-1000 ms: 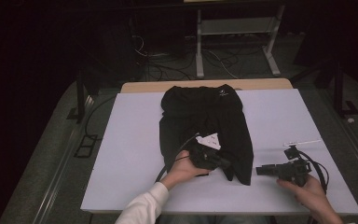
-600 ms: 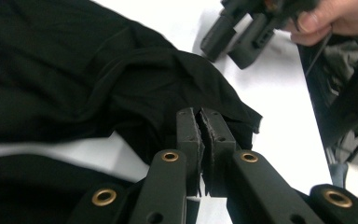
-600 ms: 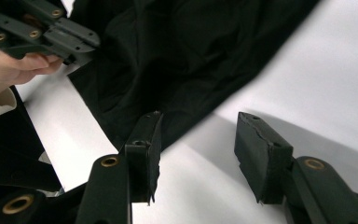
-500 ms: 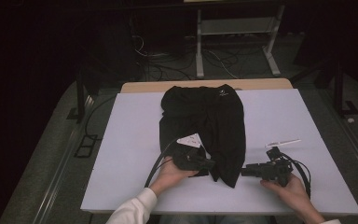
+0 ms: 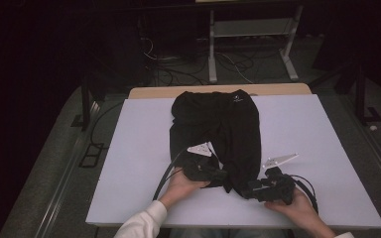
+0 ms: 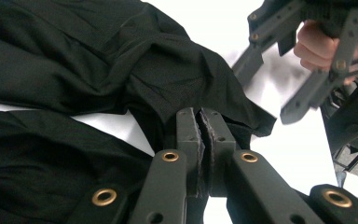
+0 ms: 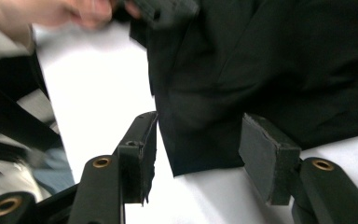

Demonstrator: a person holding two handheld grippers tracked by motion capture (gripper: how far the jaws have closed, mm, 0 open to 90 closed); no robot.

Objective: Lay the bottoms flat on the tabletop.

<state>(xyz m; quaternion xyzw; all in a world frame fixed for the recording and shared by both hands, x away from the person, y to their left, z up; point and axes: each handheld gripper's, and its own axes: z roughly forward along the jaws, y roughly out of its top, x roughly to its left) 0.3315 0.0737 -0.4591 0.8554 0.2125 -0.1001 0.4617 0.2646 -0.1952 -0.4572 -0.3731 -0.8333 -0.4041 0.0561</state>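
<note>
In the high view, a black garment (image 5: 218, 134) is lying on the white table (image 5: 129, 163), its long axis running away from the person, with the near hem toward the two hands. The left gripper (image 5: 213, 174) is sitting at the near left part of that hem, and the right gripper (image 5: 250, 191) is coming in level at the near right corner, pointing left toward the cloth. Both hands are close to the hem; the left one is already on it.

In the left gripper view, the jaws are standing clenched together with black fabric (image 6: 177, 88) bunching right at their tips, so this gripper is grasping a fold of the garment's edge. The right gripper (image 6: 303, 70) is hovering beyond, over the bare table.

In the right gripper view, the jaws have just been opening a little and are standing apart, released, with the garment's corner (image 7: 200, 154) lying between and just ahead of them; the pads are not pressing on it. That corner is lying straight ahead, so closing in on it looks like the next move.
</note>
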